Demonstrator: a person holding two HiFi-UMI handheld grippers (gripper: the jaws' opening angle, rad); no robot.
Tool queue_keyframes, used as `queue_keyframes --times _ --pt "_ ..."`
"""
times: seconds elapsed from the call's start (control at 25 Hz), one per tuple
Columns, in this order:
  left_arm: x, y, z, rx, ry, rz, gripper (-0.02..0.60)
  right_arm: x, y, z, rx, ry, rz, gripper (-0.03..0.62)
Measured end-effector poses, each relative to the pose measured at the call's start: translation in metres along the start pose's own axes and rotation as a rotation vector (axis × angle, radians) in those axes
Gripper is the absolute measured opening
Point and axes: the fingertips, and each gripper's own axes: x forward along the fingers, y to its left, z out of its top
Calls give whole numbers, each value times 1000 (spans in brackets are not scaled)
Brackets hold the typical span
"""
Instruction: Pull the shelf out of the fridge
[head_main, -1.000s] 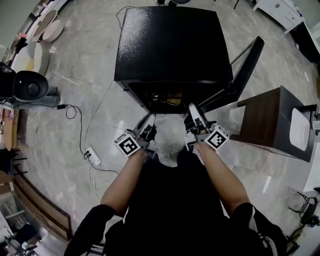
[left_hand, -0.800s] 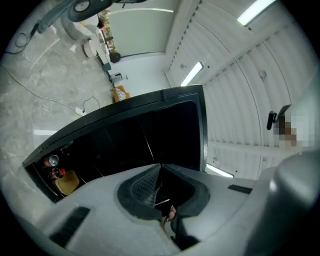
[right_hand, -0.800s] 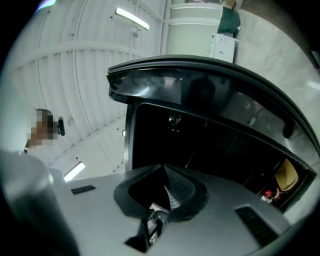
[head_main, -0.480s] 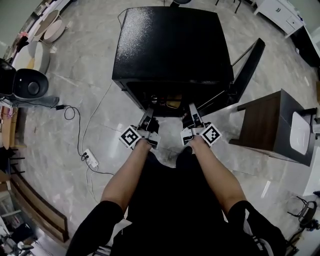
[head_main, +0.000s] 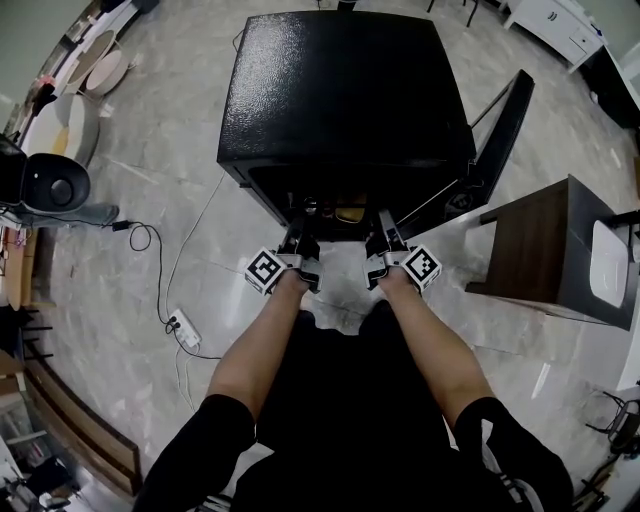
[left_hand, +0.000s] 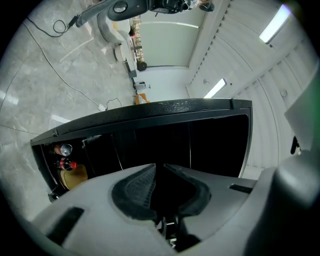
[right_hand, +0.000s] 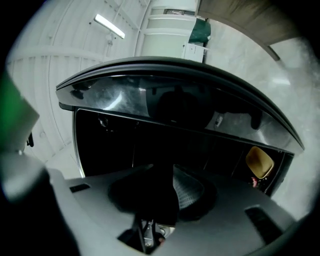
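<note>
A black mini fridge (head_main: 345, 90) stands on the floor with its door (head_main: 495, 130) swung open to the right. Both grippers reach into its dark front opening. My left gripper (head_main: 298, 232) is at the opening's left side and shut, its tips meeting with nothing between them (left_hand: 159, 166). The right gripper (head_main: 385, 226) is at the right side and its jaws are opening (right_hand: 167, 172); I see nothing between them. The interior is too dark to make out the shelf. A yellow item (head_main: 348, 212) and cans (left_hand: 65, 149) sit inside.
A wooden side table (head_main: 540, 240) with a white device (head_main: 607, 262) stands right of the open door. A power strip (head_main: 185, 325) and its cable lie on the floor at the left. A black round object (head_main: 55, 185) sits further left.
Both grippers have moved forward from just outside the fridge to its front opening and now sit level with each other. The fridge appears closer in the head view.
</note>
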Motion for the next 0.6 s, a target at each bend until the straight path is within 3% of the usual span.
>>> queue_keyframes --times 0.04,0.16,0.4,0.6 --pt "4 1 0 -1 2 -12 31 2 -3 0 9 -6 6 114" --pt "16 5 -2 -12 16 -43 126 8 -12 0 37 -28 6 120" --pt "31 24 -1 -42 -3 -40 141 24 -27 6 54 -67 18 147" --pt "35 49 5 -92 -53 -3 156 30 -50 6 78 -79 -20 156"
